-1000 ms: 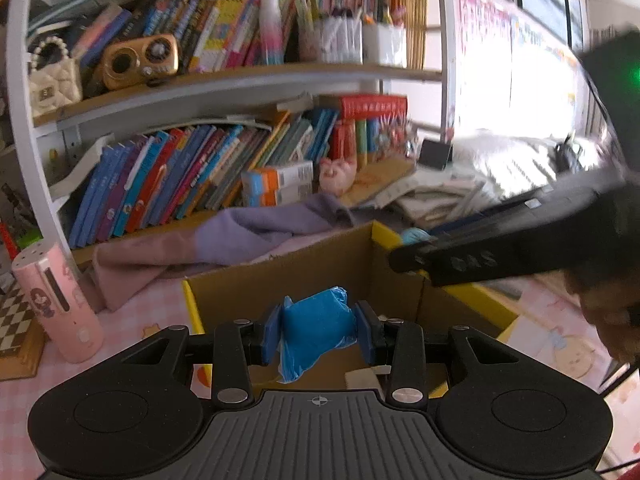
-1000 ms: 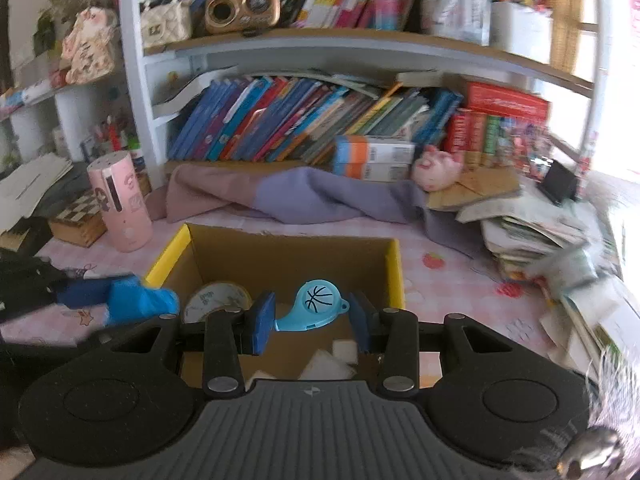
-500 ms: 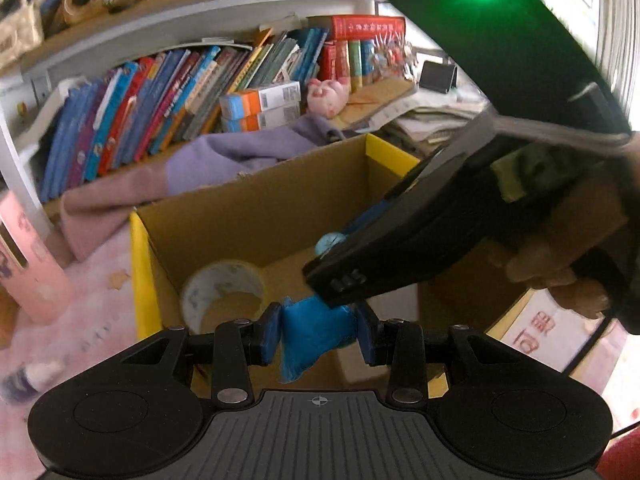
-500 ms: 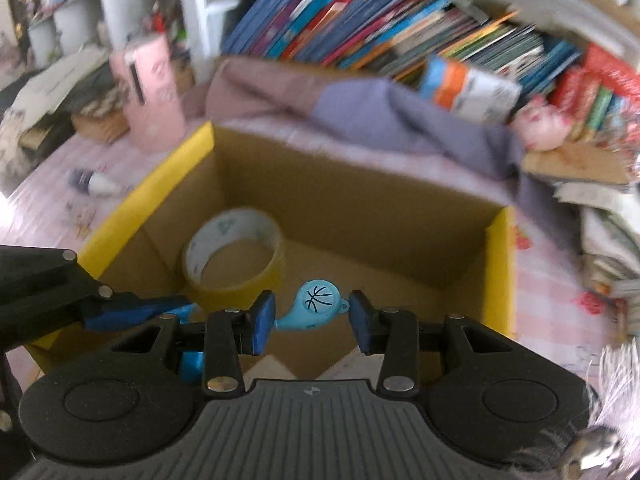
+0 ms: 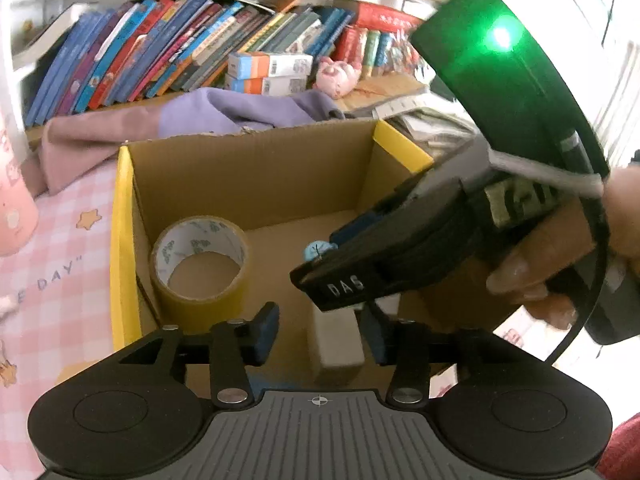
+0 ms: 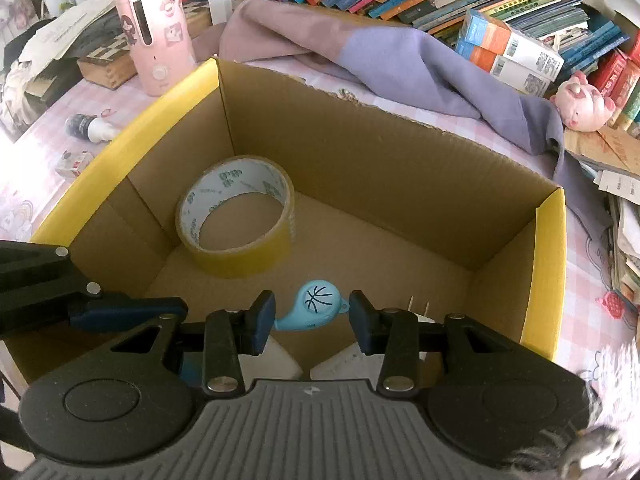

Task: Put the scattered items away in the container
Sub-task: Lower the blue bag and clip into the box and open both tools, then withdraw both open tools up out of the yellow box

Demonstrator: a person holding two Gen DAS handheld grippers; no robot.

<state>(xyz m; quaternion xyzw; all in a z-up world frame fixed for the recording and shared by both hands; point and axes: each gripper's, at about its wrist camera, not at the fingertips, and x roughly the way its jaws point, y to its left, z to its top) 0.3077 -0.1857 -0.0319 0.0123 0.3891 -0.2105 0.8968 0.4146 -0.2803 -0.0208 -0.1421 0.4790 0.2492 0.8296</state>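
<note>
Both tongs over the cardboard box (image 6: 548, 240).
Left tongs (image 5: 320, 332) apart, empty. Right tongs (image 6: 312, 322) spread, blue whistle (image 6: 314, 308) between pads, contact unclear. Tape roll (image 6: 236, 212) inside.

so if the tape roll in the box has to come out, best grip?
Tape roll lies flat, core hole facing up. Come from above: one finger into the hole, one outside, pinching the wall on the side toward the box centre; its far side sits close to the corner walls.
</note>
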